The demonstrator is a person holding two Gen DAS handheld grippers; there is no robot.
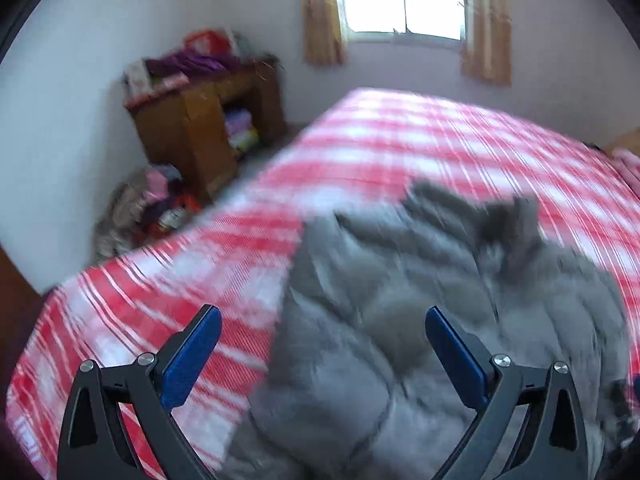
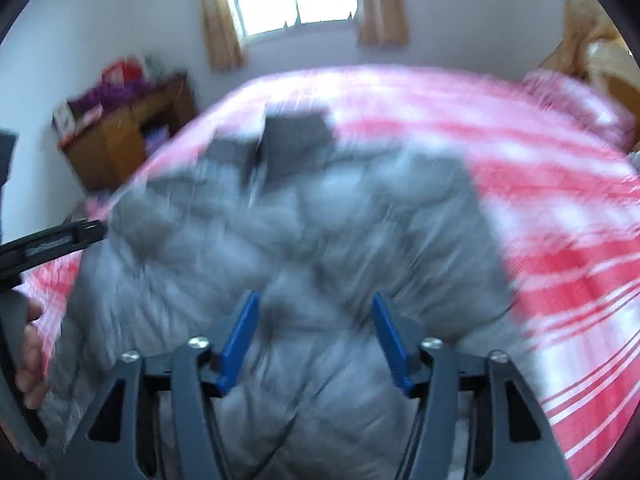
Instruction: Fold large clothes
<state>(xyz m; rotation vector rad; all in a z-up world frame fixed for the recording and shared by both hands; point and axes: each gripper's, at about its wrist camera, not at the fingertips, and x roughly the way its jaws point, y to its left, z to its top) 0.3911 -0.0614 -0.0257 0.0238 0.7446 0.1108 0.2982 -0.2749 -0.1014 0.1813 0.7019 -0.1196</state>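
A grey quilted puffer jacket (image 1: 420, 300) lies spread on a red and white plaid bed (image 1: 400, 140). It also shows in the right wrist view (image 2: 312, 232), with its darker collar end (image 2: 296, 140) toward the window. My left gripper (image 1: 322, 316) is open and empty, above the jacket's left edge. My right gripper (image 2: 316, 304) is open and empty, above the jacket's near part. The left gripper also shows at the left edge of the right wrist view (image 2: 60, 240), held by a hand (image 2: 30, 352). Both views are blurred.
A wooden cabinet (image 1: 208, 120) piled with clothes stands at the far left wall, with a heap of items (image 1: 148, 208) on the floor beside it. A curtained window (image 1: 404, 0) is behind the bed. A pillow (image 2: 580, 100) lies at the bed's far right.
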